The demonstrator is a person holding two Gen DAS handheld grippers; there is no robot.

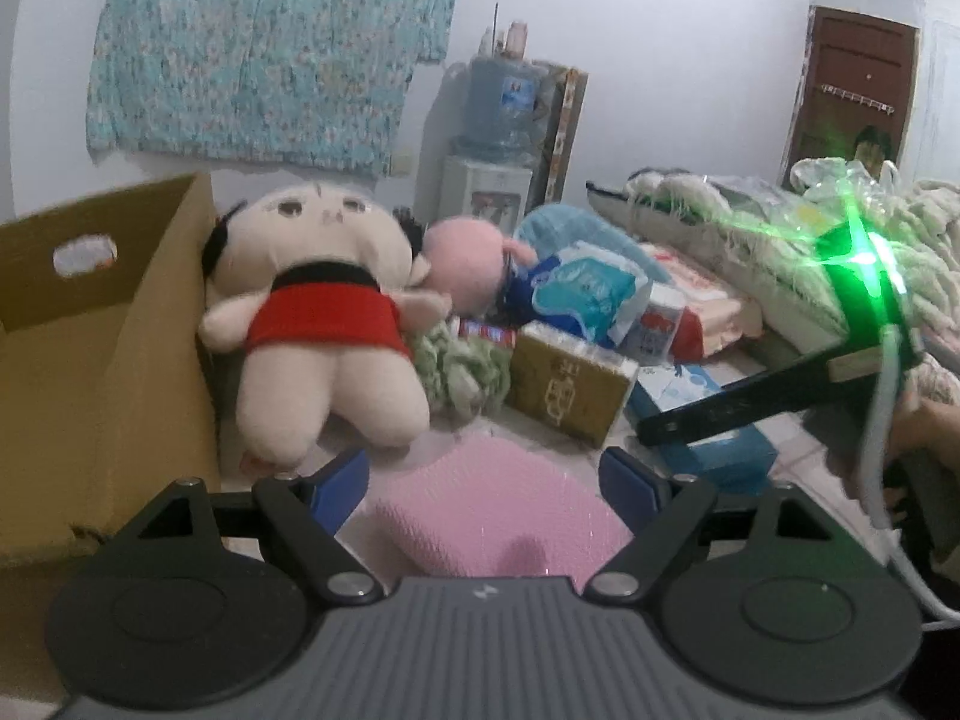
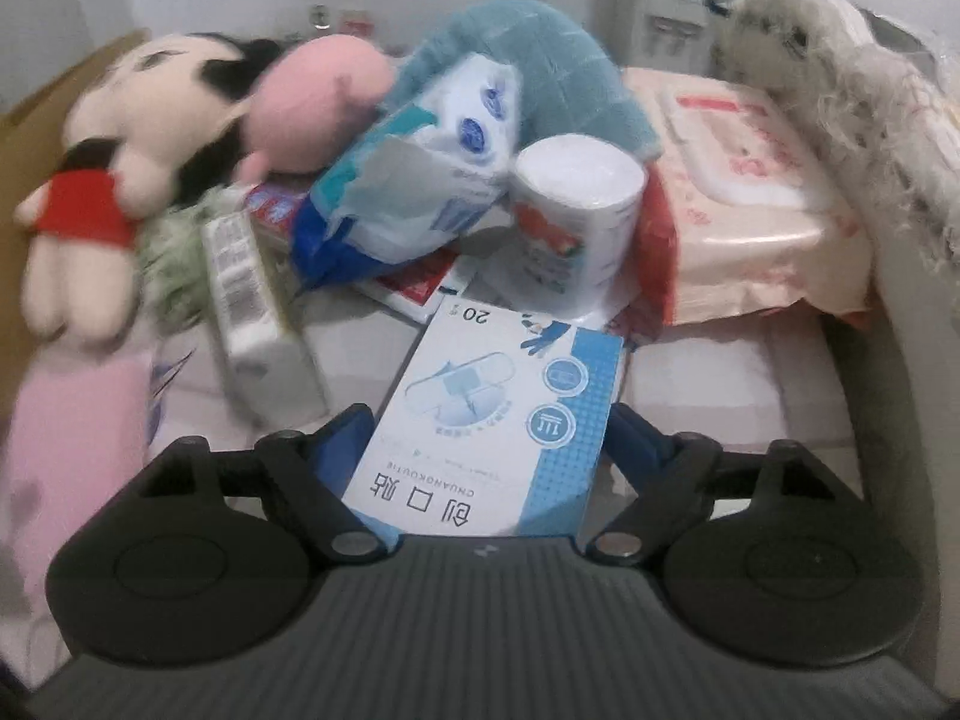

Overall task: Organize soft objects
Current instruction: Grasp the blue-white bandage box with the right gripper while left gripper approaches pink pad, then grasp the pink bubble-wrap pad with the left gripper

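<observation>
Cardboard box [image 1: 102, 324] at the left edge of the surface [image 1: 540, 438], open top, hand-hole in its end wall; what's inside can't be seen. Plush doll [image 1: 324, 324] in a red top leans against the box's outer wall, long axis roughly upright, head up and tilted toward the box, legs down toward the near edge. Pink plush [image 1: 465, 264] just beside the doll's head, touching it. Teal towel [image 2: 540, 54] arches over a blue-white tissue pack [image 2: 420, 180]; paper roll [image 2: 576, 222] upright just right of the pack. Pink cloth [image 1: 498, 516] lies flat at the near edge. Blue-white plaster box [image 2: 498, 414] lies flat, long axis running away from the near edge.

Left hand-held gripper [image 1: 486, 480]: released, jaws wide, hovering over the pink cloth, nothing grasped. Right hand-held gripper [image 2: 489, 438]: jaws wide, straddling the plaster box; pads not seen pressing on it.
</observation>
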